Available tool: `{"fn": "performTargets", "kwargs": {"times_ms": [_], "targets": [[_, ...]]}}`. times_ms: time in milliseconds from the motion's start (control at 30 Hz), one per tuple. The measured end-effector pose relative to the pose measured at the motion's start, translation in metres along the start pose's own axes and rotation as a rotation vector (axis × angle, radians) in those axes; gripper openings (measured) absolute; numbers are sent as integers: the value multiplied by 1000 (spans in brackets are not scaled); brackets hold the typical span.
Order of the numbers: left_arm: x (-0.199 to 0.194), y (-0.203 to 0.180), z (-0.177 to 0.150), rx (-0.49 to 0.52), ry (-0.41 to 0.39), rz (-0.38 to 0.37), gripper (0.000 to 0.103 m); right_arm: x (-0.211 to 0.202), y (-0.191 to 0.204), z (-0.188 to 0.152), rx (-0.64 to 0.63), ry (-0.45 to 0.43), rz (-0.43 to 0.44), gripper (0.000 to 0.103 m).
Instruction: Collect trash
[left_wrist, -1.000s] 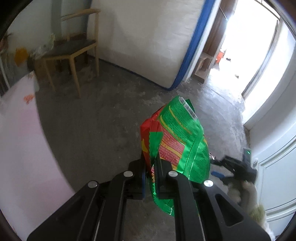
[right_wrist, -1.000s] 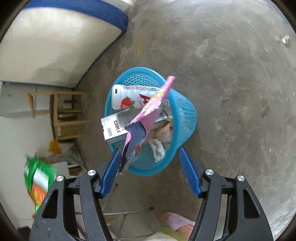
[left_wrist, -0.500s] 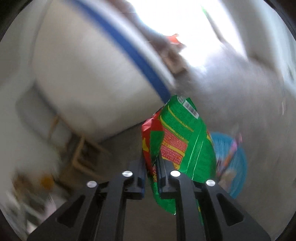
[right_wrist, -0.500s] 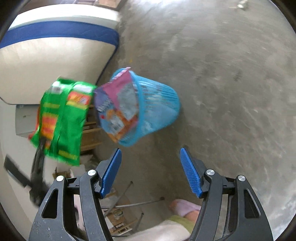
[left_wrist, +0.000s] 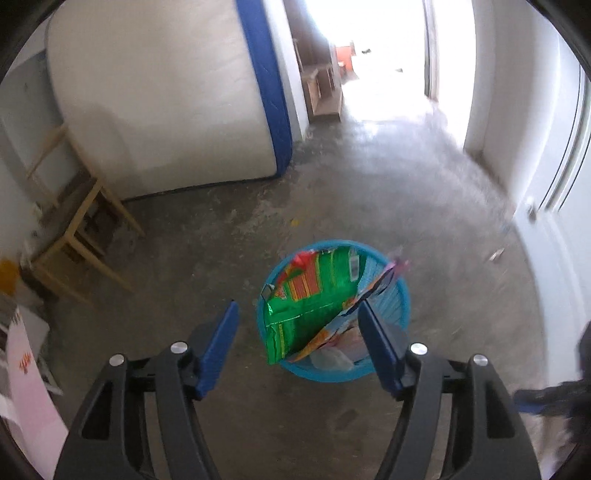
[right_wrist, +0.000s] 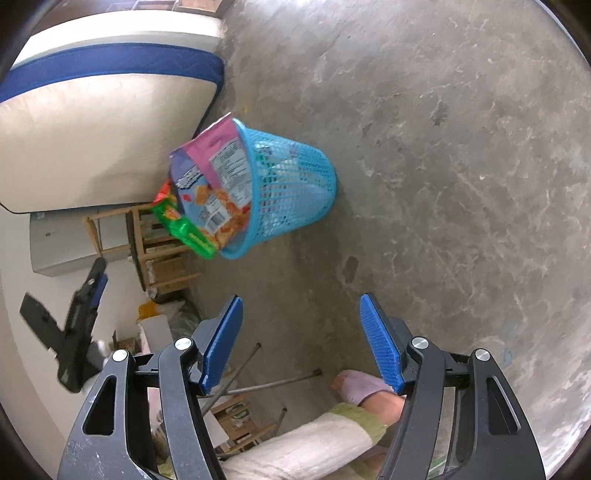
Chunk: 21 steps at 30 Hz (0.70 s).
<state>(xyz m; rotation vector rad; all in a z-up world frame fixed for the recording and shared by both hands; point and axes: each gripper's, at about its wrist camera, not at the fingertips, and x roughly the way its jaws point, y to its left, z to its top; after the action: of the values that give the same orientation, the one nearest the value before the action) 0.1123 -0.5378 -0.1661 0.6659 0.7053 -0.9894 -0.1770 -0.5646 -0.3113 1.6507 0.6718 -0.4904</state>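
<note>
Trash-wise, the green snack bag (left_wrist: 308, 306) now sits in the blue basket (left_wrist: 400, 295) right below our left gripper (left_wrist: 297, 345), whose jaws have just been opening with nothing between them, while our right gripper (right_wrist: 301, 341) is spread and empty too.

The wrappers (left_wrist: 314, 306) cover most of what's in the basket (left_wrist: 402, 295). The right gripper (left_wrist: 554, 398) is a blur, cut off by the edge.
</note>
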Motion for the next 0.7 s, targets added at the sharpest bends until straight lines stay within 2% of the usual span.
{"fn": "performTargets", "kwargs": {"times_ms": [133,200,333,367,433,467,500,533,567,633,700], "targets": [[-70,20,-11,-108,-64,-87,65,-4,34,-15,-92,8,16,64],[-108,29,-23,-167,-99,-134,65,-10,63,-28,-198,-1,11,64],[-189,53,-65,-274,-138,-179,74,-35,138,-77,-514,-66,-2,64],[-212,60,-81,-303,-149,-171,76,-44,158,-95,-609,-93,0,64],[-248,73,-110,-374,-156,-125,88,-66,196,-137,-805,-165,13,64],[-271,81,-130,-428,-161,-91,90,-75,211,-157,-886,-197,22,65],[-288,89,-145,-464,-165,-67,94,-87,227,-181,-978,-235,38,67],[-311,96,-167,-517,-169,-24,97,-97,240,-204,-1053,-269,63,75],[-327,100,-184,-558,-172,16,97,-106,250,-224,-1114,-299,92,85],[-360,107,-218,-624,-184,93,97,-117,262,-260,-1205,-350,133,94],[-388,113,-248,-675,-203,152,97,-119,270,-285,-1254,-360,161,95]]}}
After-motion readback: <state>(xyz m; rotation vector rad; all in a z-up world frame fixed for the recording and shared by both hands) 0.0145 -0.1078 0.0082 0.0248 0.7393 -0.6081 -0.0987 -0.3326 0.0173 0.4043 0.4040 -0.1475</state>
